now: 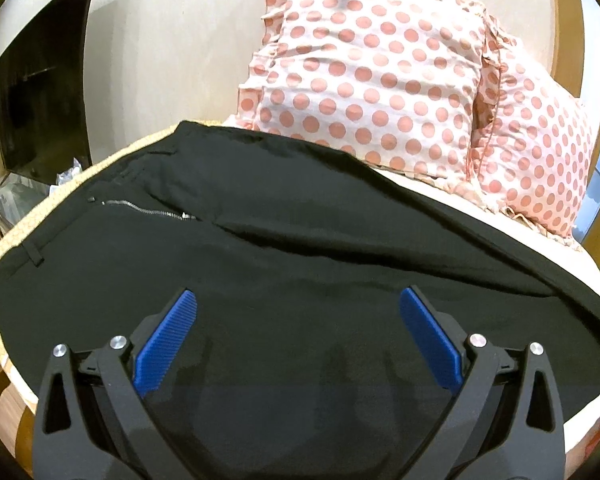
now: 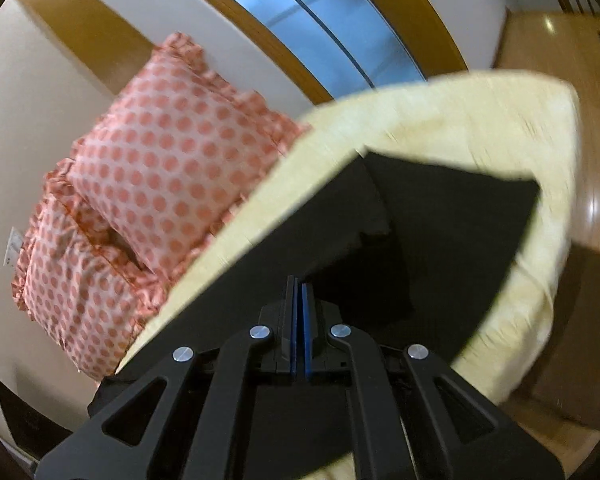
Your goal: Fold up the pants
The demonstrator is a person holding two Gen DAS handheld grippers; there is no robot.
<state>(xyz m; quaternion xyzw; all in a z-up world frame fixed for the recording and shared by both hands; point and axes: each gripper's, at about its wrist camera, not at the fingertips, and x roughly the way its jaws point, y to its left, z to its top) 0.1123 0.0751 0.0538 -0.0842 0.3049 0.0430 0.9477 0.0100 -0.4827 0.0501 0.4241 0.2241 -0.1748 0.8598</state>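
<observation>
Black pants (image 1: 284, 248) lie spread across a cream bed (image 1: 4, 240), waistband to the left, with an open silver zipper (image 1: 144, 209) showing. My left gripper (image 1: 298, 304) is open, its blue pads (image 1: 168, 340) wide apart just above the pants' upper part. In the right wrist view the pants (image 2: 452, 232) run along the bed (image 2: 440, 120), with one part folded over. My right gripper (image 2: 300, 284) is shut over the black cloth. I cannot tell whether fabric is pinched between the pads.
Two polka-dot pillows (image 1: 372, 76) lean against the wall behind the pants; they also show in the right wrist view (image 2: 172, 168). A dark TV (image 1: 44, 92) stands at the left. Wooden floor (image 2: 596, 168) lies beyond the bed's end.
</observation>
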